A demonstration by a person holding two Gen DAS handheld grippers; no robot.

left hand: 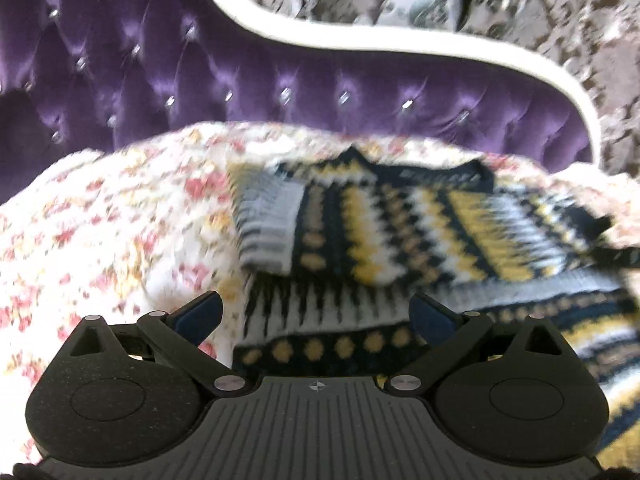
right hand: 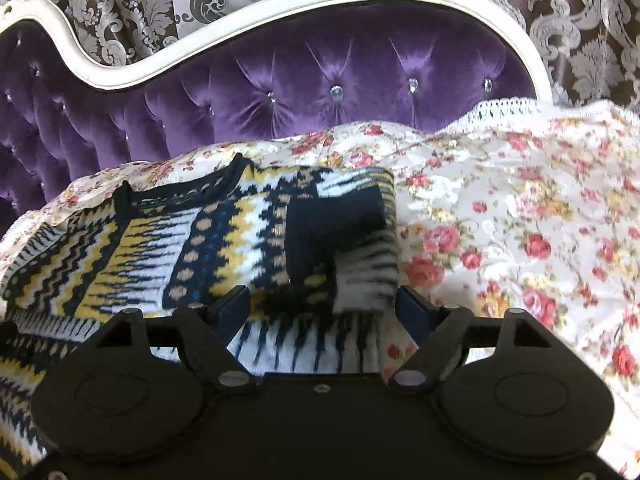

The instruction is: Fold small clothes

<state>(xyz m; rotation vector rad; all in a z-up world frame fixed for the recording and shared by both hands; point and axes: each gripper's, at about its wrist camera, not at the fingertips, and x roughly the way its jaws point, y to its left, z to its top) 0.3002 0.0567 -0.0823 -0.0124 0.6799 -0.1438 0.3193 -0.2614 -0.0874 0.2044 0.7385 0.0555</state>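
Note:
A small knitted sweater (left hand: pixel 400 236) with navy, yellow and white zigzag bands lies flat on a floral bedspread (left hand: pixel 120 220). One sleeve is folded in over its body in the left wrist view. My left gripper (left hand: pixel 316 312) is open and empty, just above the sweater's near edge. In the right wrist view the sweater (right hand: pixel 208 240) lies left of centre with a sleeve cuff (right hand: pixel 340 240) folded onto it. My right gripper (right hand: pixel 322 306) is open and empty, its jaws on either side of that cuff's near end.
A purple tufted headboard (right hand: pixel 320 76) with a white curved frame (right hand: pixel 280 4) rises behind the bed. A brown and silver damask curtain (right hand: pixel 580 20) hangs behind it. The floral bedspread (right hand: pixel 520 220) spreads out to the right of the sweater.

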